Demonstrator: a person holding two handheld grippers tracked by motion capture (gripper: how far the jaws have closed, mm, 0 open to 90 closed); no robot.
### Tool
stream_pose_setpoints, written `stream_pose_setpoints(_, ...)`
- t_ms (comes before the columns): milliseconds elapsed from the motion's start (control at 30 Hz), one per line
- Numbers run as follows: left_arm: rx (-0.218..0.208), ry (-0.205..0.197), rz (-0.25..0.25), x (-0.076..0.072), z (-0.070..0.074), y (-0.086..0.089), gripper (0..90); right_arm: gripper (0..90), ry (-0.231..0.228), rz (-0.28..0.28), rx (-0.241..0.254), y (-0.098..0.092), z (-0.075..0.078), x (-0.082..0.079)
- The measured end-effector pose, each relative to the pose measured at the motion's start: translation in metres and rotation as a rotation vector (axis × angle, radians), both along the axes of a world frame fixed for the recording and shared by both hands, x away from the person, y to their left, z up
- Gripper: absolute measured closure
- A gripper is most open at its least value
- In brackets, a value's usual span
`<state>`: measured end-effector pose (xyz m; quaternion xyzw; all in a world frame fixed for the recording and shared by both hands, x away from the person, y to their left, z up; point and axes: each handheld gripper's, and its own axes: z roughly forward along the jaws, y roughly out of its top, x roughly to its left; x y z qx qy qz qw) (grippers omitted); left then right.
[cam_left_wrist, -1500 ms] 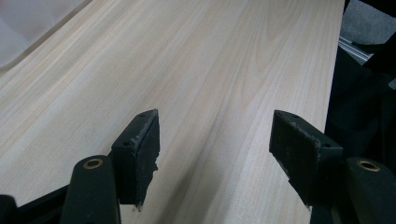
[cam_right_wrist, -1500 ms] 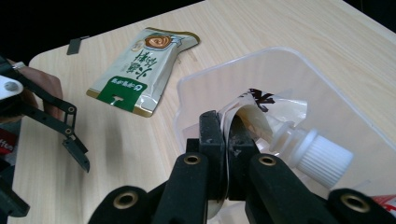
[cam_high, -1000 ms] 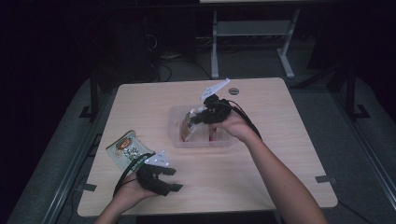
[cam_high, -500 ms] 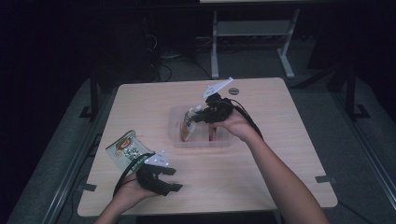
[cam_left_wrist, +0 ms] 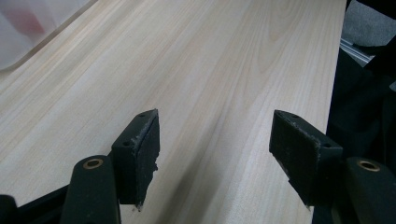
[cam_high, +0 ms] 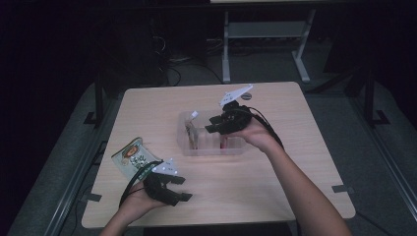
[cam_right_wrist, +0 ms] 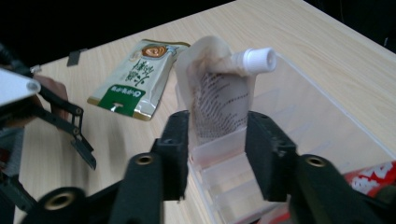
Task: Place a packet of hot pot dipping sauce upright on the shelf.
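A clear plastic bin [cam_high: 212, 150] sits mid-table. A brown spouted pouch [cam_right_wrist: 219, 98] with a white cap stands upright in its left end, also seen from above [cam_high: 191, 129]. My right gripper [cam_right_wrist: 217, 144] hovers over the bin [cam_right_wrist: 327, 121], and its jaws have just been opening. They now stand open on either side of the pouch without pressing it. From above, the right gripper [cam_high: 216, 127] is at the bin's far side. My left gripper [cam_high: 178, 189] rests open near the table's front left, with bare wood between its jaws [cam_left_wrist: 215, 149].
A green and white flat pouch [cam_high: 132, 155] lies on the table left of the bin, by my left hand [cam_right_wrist: 135, 77]. A red packet [cam_right_wrist: 373, 177] lies in the bin's right part. The wooden table [cam_high: 295, 196] ends at dark floor on all sides.
The right gripper's jaws have parted from the spouted pouch, which now stands on its own in the bin's left end. The left hand has not moved.
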<state>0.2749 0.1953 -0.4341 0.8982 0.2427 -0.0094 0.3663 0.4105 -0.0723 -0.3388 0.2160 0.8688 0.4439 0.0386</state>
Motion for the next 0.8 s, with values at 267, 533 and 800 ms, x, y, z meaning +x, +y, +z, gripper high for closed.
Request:
stream_pose_setpoints(267, 0.008, -0.01, -0.009, 0.001, 0.0, 0.0, 33.2, 50.3, -0.04, 0.017, -0.019, -0.009, -0.006, -0.021)
stream_pose_setpoints(533, -0.001, -0.001, 0.002, 0.0, 0.0, -0.002, 33.2, 40.1, -0.031, -0.009, -0.01, -0.014, -0.018, -0.046)
stream_pose_setpoints(800, -0.001, -0.016, 0.043, 0.003, 0.005, 0.006, 46.8, 34.3, -0.024, -0.035, -0.01, -0.028, -0.039, -0.072)
